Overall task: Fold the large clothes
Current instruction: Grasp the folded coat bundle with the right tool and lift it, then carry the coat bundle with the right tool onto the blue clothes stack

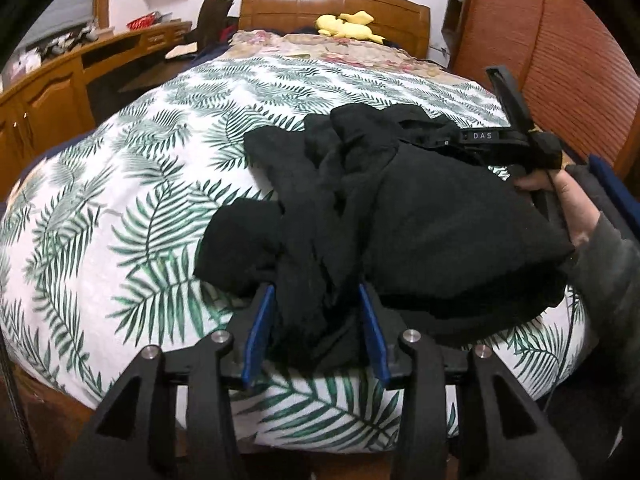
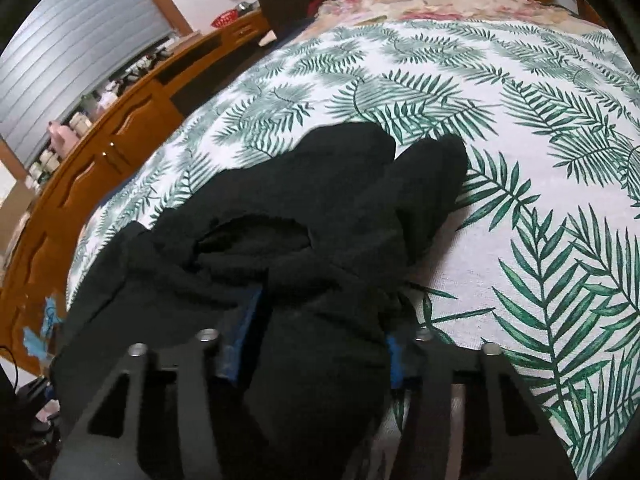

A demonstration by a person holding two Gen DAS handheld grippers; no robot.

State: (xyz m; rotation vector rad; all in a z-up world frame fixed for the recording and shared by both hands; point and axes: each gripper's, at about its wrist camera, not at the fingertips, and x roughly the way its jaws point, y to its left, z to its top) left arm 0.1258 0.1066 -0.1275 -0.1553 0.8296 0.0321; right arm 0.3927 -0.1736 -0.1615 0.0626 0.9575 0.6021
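Between my left tongs [image 1: 316, 320] a bunch of the black garment [image 1: 400, 208] was clamped, its bulk stretching rightward across the bed [image 1: 120, 200] toward my right tongs [image 2: 316, 344], likewise gripping cloth.

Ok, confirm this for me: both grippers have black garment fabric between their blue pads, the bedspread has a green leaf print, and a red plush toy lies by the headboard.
One detail is wrong: the plush toy by the headboard is yellow, not red, as the left wrist view shows. The rest holds: the left gripper and right gripper each have black garment fabric between their blue pads, and the bedspread has a green leaf print.
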